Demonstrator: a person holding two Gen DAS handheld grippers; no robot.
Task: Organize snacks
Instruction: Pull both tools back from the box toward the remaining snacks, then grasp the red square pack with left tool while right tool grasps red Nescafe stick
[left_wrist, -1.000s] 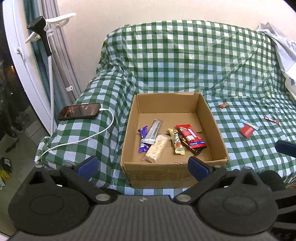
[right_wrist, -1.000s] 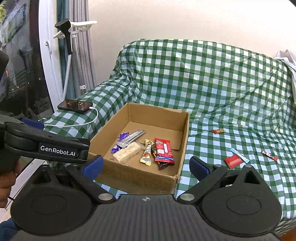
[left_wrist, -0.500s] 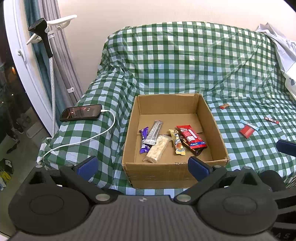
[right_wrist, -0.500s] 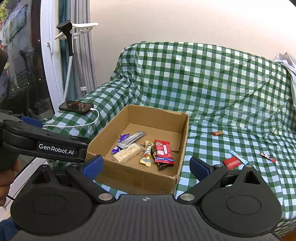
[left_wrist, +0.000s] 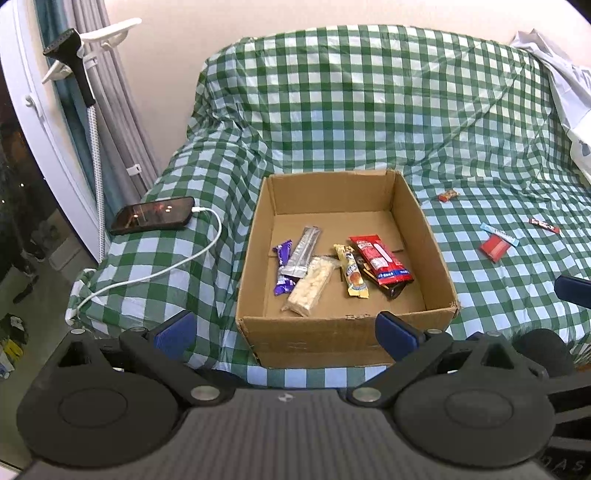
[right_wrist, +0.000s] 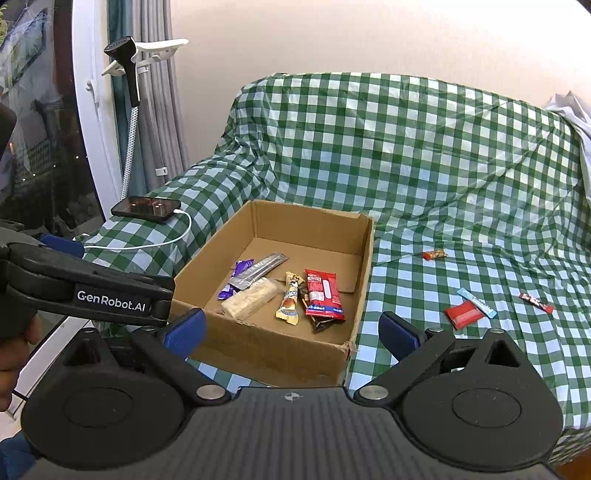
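An open cardboard box (left_wrist: 436, 240) (right_wrist: 365, 258) sits on a green checked sofa cover and holds several snack bars, among them a red pack (left_wrist: 380, 260) (right_wrist: 323, 293) and a pale bar (left_wrist: 310, 286) (right_wrist: 249, 301). Loose on the cover to the right lie a red wrapper (left_wrist: 493, 248) (right_wrist: 463, 314), a light blue stick (left_wrist: 498, 234) (right_wrist: 476, 302), a small orange-red candy (left_wrist: 447, 195) (right_wrist: 434, 254) and a dark red bar (left_wrist: 543, 226) (right_wrist: 536, 302). My left gripper (left_wrist: 284, 330) and right gripper (right_wrist: 291, 330) both hang open and empty in front of the box's near wall.
A phone (left_wrist: 153, 215) (right_wrist: 146, 208) on a white charging cable (left_wrist: 166, 269) lies on the sofa's left arm. A garment steamer (right_wrist: 127, 59) and curtains stand by the window at the left. White cloth (left_wrist: 565, 74) is heaped at the sofa's right end.
Both views have shifted slightly, so the box and sofa sit a little lower in frame. Nothing has been picked up or let go.
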